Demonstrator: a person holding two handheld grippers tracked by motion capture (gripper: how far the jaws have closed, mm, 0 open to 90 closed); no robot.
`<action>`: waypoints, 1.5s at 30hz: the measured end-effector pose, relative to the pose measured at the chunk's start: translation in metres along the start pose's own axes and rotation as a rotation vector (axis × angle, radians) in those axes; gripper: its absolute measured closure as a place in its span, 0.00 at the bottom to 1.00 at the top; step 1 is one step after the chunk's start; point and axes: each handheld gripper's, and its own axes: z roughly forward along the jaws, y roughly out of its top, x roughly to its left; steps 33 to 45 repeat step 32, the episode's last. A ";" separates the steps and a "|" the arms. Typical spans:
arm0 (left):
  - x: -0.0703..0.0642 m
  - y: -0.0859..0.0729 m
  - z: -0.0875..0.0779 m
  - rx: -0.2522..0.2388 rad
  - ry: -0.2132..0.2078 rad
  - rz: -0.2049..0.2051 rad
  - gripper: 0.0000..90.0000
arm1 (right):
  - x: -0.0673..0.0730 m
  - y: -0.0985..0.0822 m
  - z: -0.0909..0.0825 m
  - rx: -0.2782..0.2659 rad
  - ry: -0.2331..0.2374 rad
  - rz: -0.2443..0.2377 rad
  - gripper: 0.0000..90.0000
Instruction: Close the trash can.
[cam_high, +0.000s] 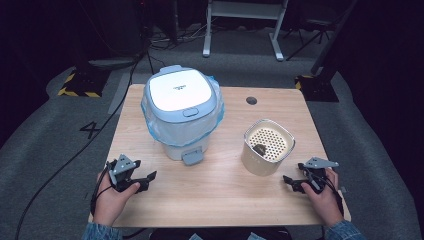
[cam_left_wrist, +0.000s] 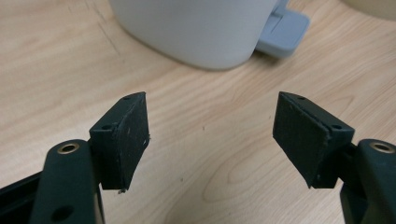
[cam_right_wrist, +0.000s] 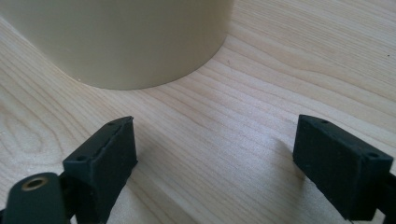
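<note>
On the wooden table (cam_high: 220, 195) we hold both grippers empty with jaws wide apart: left gripper (cam_high: 142, 181) near the pedal bin (cam_high: 182, 112), right gripper (cam_high: 291, 182) just beside the cream strainer cup (cam_high: 267, 147).

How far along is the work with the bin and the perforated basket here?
Nothing looks done yet. The lidded bin is shut, with its blue liner fitted. The cream perforated basket stands beside it with a small dark item inside. The left gripper and right gripper rest open on the table, holding nothing. All handling remains.
</note>
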 end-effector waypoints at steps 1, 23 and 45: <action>0.000 -0.003 0.002 0.009 0.001 -0.009 0.30 | 0.000 0.000 0.000 0.000 0.000 0.000 0.15; 0.003 -0.029 0.017 0.130 0.011 0.085 0.21 | 0.000 0.000 0.000 0.000 0.000 0.000 0.15; 0.003 -0.025 0.022 0.142 0.042 0.064 0.12 | 0.000 0.000 0.000 0.000 0.000 0.000 0.15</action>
